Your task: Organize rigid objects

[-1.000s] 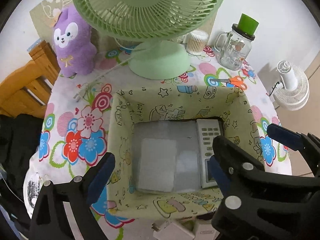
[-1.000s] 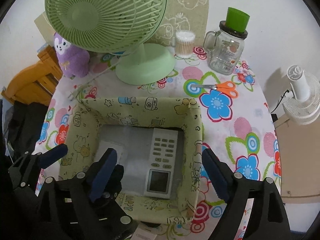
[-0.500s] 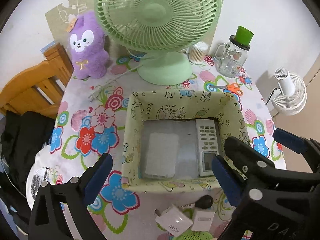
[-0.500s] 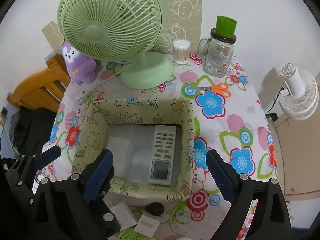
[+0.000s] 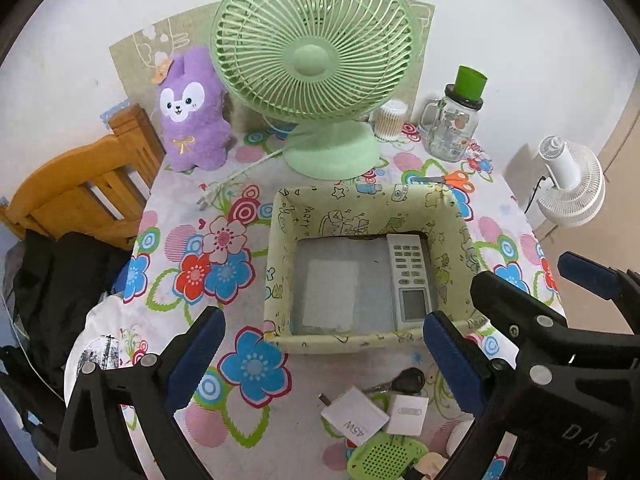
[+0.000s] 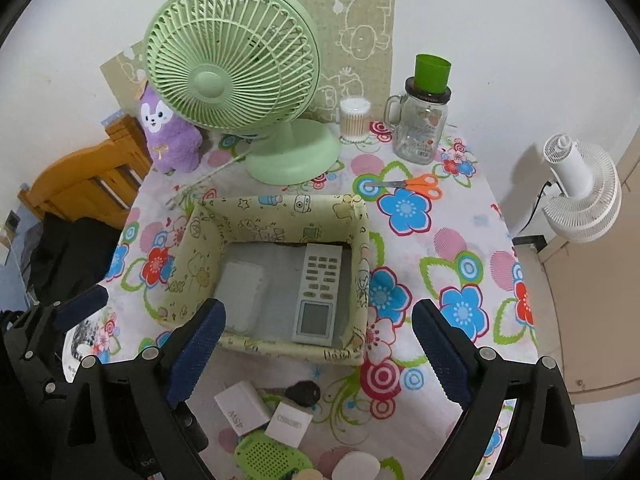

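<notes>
Remote control (image 6: 318, 293) lay face up inside the fabric box (image 6: 188, 264) on the floral tabletop (image 6: 440, 216), beside a flat white pad (image 6: 242, 286). My left gripper (image 5: 324, 354) and right gripper (image 6: 316, 354) hovered near the box, jaws spread wide, holding nothing.

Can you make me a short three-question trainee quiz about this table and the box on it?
1. True or false: the remote lies inside the fabric box.
2. Which sits nearest the glass jar? A) key B) scissors C) plush toy
3. Fill in: the white charger lies on the ______, outside the box.

Key: 1 true. 2 B, the scissors; the key and plush toy are farther. 3 tablecloth.
</notes>
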`<state>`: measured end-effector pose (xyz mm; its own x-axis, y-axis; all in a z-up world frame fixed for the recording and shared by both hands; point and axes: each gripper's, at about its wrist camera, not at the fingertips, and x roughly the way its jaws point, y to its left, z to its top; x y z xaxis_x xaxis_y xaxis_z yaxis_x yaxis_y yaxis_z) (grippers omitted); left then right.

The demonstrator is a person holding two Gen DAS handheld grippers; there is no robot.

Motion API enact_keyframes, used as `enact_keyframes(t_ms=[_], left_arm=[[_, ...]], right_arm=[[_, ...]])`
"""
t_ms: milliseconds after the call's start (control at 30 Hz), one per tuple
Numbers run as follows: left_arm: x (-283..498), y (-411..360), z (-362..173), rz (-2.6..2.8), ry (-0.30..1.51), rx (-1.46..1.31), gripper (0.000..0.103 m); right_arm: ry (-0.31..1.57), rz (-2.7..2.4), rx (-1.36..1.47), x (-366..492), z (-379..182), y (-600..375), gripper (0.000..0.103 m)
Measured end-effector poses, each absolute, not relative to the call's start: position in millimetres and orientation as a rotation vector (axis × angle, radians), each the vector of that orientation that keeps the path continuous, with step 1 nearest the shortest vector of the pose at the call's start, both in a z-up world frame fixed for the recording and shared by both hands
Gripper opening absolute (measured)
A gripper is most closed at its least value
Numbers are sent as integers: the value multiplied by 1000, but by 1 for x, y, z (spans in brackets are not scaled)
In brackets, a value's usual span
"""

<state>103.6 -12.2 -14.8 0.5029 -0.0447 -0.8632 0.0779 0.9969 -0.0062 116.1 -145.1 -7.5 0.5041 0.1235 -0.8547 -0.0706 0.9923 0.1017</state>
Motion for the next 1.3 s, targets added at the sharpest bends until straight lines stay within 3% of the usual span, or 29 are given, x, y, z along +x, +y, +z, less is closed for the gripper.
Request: enact_keyframes(t_ms=[833, 1300], left_arm=[[47, -31, 12, -83, 969, 62, 100], [24, -49, -7, -74, 995, 44, 100]], right_arm=[[950, 112, 38, 55, 22, -162, 96], [981, 119, 5, 35, 7, -175, 96]])
